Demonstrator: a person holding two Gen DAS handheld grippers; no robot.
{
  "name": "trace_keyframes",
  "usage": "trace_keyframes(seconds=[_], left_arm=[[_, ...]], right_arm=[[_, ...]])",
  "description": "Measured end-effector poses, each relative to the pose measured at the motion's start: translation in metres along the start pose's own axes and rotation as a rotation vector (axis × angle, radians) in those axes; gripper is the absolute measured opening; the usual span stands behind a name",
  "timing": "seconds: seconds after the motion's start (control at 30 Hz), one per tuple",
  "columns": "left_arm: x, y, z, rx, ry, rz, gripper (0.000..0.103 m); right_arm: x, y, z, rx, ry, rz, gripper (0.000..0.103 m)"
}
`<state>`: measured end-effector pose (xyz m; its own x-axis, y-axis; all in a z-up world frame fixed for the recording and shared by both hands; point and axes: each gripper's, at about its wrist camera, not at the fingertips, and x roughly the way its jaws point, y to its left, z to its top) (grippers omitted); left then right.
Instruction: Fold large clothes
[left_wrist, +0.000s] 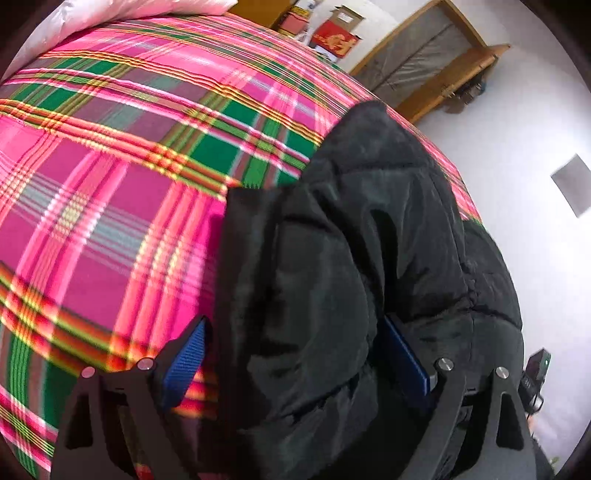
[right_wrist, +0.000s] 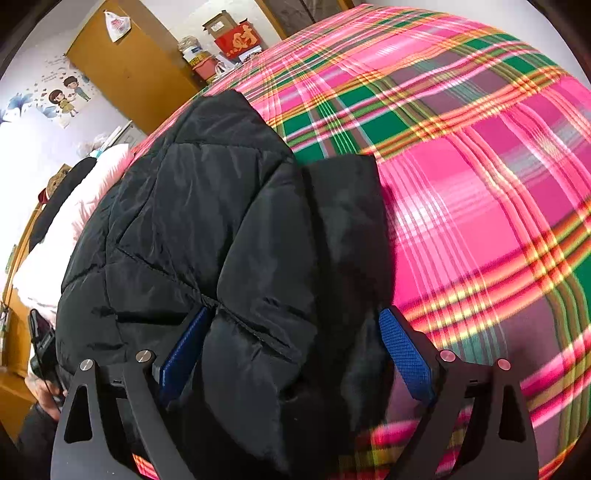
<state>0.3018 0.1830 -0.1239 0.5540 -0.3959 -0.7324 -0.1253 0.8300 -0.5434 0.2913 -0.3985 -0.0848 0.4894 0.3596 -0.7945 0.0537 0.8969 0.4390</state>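
Observation:
A black quilted puffer jacket (left_wrist: 369, 221) lies in a folded heap on a bed with a pink, green and yellow plaid cover (left_wrist: 110, 184). My left gripper (left_wrist: 293, 325) is open, its blue pads (left_wrist: 184, 358) wide apart, with a bulge of the jacket between them; the left pad stands clear over the plaid. In the right wrist view the same jacket (right_wrist: 207, 206) fills the middle and left, on the plaid cover (right_wrist: 480, 184). My right gripper (right_wrist: 295, 314) is open astride a jacket fold, and its right pad (right_wrist: 404, 350) stands off the cloth.
A pale pink padded piece (right_wrist: 74, 206) lies beside the jacket at the bed's edge. Beyond the bed are a wooden cabinet (right_wrist: 125, 62), a red box (right_wrist: 240, 38) among clutter, and a wooden door frame (left_wrist: 424, 66). White floor (left_wrist: 535, 240) shows to the right.

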Motion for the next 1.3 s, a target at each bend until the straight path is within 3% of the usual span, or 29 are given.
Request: trace_keyframes(seconds=[0.4,0.57,1.03,1.13,1.23,1.3], left_arm=[[0.025,-0.014,0.031,0.028,0.014,-0.001,0.097],[0.019,-0.01,0.016,0.026,0.011,-0.026,0.097],[0.021,-0.008,0.02,0.036,0.004,-0.055,0.095],[0.004,-0.011,0.01,0.062,-0.029,-0.009,0.091],[-0.025,-0.023,0.002,0.131,-0.175,0.136,0.091],[-0.03,-0.031,0.002,0.173,-0.204,0.188,0.092]], right_arm=[[0.02,-0.004,0.018,-0.007,0.014,0.067,0.092],[0.011,-0.003,0.008,-0.011,0.02,0.116,0.071],[0.018,0.0,0.011,-0.004,0.033,0.119,0.07],[0.017,0.0,0.01,-0.007,0.037,0.122,0.07],[0.017,-0.001,0.012,-0.013,0.043,0.119,0.07],[0.018,-0.001,0.014,-0.008,0.041,0.121,0.07]])
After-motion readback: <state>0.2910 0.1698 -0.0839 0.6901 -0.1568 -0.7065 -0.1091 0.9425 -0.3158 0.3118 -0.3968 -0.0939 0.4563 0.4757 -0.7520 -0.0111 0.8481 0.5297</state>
